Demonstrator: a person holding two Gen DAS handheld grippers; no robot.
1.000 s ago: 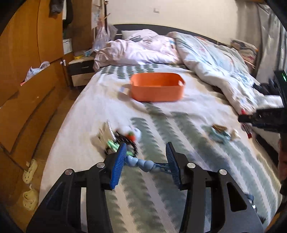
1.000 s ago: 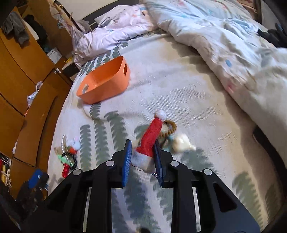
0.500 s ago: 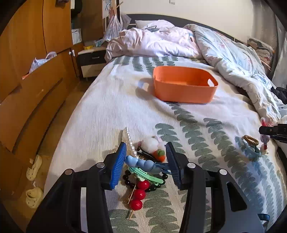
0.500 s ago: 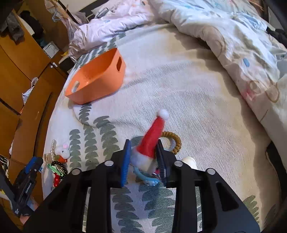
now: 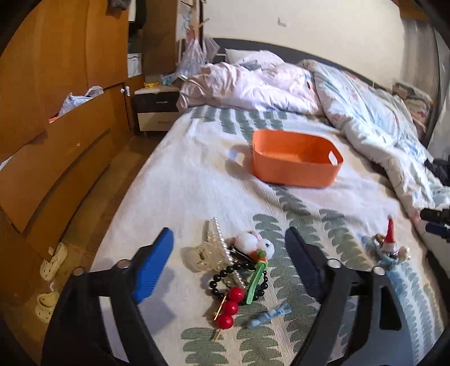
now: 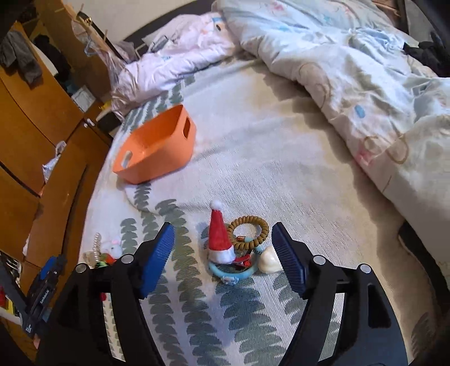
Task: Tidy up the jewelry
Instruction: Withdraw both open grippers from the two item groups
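— What's the room like?
— A bedroom: a bed [image 5: 197, 180] with a leaf-patterned cover and a rumpled duvet [image 5: 365, 118] heaped by the dark headboard [image 5: 242, 46].
— And alongside?
— An orange-brown wooden wardrobe [image 5: 56, 84], a nightstand [image 5: 156, 108], a wooden floor [image 5: 92, 197] with pale clogs [image 5: 53, 260], and a cream wall [image 5: 309, 25].

A bed [image 5: 197, 180] covered by a cream sheet printed with green leaf rows serves as the landmark. At its head, a rumpled pink-white duvet [image 5: 253, 87] and a pale blue patterned quilt [image 6: 351, 64] are piled. Left of the bed, an orange-brown wooden wardrobe [image 5: 56, 93] is seen, with a plastic bag [image 5: 77, 98] lodged in one of its gaps. A dark and white nightstand [image 5: 156, 109] stands beside the bed's head. On the floor left of the bed, two cream clogs [image 5: 49, 281] are lying.
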